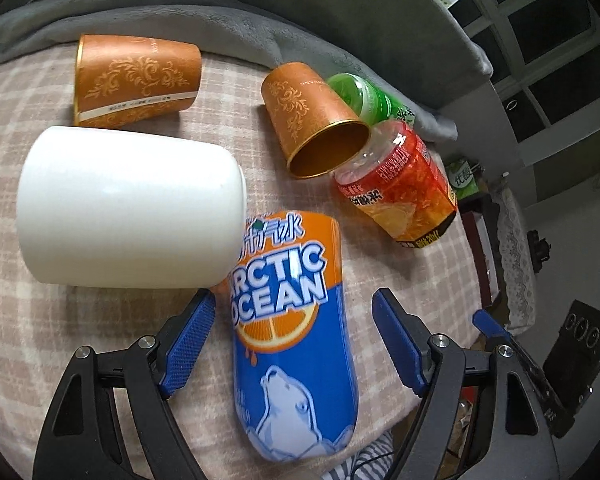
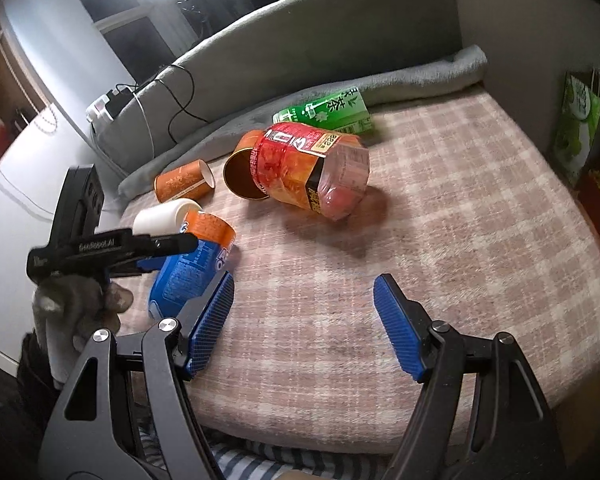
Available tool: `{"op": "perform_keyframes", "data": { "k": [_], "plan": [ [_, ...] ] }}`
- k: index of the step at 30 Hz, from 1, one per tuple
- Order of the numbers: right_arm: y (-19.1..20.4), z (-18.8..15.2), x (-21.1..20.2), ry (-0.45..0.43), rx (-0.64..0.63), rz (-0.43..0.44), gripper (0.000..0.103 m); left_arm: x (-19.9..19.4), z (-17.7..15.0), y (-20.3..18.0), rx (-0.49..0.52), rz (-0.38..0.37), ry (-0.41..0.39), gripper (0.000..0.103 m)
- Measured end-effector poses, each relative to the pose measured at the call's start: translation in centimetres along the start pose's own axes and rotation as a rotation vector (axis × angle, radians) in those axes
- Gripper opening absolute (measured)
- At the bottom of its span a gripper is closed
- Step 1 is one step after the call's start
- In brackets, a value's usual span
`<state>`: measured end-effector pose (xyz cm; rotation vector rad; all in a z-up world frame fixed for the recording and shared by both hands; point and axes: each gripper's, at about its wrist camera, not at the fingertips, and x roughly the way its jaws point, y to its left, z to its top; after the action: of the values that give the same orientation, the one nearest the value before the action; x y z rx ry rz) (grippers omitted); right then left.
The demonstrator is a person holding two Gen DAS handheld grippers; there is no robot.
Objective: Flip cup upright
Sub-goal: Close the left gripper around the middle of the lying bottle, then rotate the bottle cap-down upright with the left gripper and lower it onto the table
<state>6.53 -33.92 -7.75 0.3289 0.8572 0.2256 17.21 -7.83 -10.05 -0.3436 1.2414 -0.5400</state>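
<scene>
Several cups lie on their sides on a pink checked blanket (image 1: 28, 340). A blue and orange Arctic Ocean cup (image 1: 292, 332) lies between the fingers of my open left gripper (image 1: 294, 336), not clamped. A white cup (image 1: 128, 208) lies just left of it, touching its far end. Two orange patterned cups (image 1: 136, 80) (image 1: 312, 120) lie farther back. A red-labelled clear cup (image 1: 404, 184) and a green one (image 1: 364, 96) lie at the right. My right gripper (image 2: 304, 320) is open and empty above bare blanket (image 2: 440, 220), with the red cup (image 2: 312, 168) ahead and the blue cup (image 2: 188, 276) at its left.
A grey folded blanket (image 2: 400, 76) and a grey padded backrest (image 2: 300, 32) border the far side. A power strip with cables (image 2: 108, 106) sits at the back left. The blanket edge drops off at the right in the left wrist view, towards a dark device (image 1: 580, 352).
</scene>
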Motion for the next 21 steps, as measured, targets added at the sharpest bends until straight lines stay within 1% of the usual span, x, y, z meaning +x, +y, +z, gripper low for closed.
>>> {"op": "perform_keyframes", "data": {
  "k": [4,5,9,10,21],
  "plan": [
    [0.6,0.0,-0.4,-0.023,-0.040,-0.042,0.075,0.6,0.6,-0.1,0.009,0.009,0.012,0.079],
    [0.7,0.0,-0.5,-0.030,-0.051,-0.052,0.075,0.9,0.7,-0.1,0.007,0.010,0.017,0.072],
    [1.2,-0.1,-0.9,-0.050,-0.076,-0.079,0.075,1.6,0.8,0.1,0.009,0.014,0.035,0.065],
    [1.2,-0.1,-1.0,-0.052,-0.079,-0.082,0.075,1.7,0.8,0.1,0.010,0.014,0.037,0.062],
    [0.9,-0.2,-0.9,-0.051,-0.061,-0.087,0.075,1.4,0.9,-0.2,0.025,0.008,0.018,0.061]
  ]
}}
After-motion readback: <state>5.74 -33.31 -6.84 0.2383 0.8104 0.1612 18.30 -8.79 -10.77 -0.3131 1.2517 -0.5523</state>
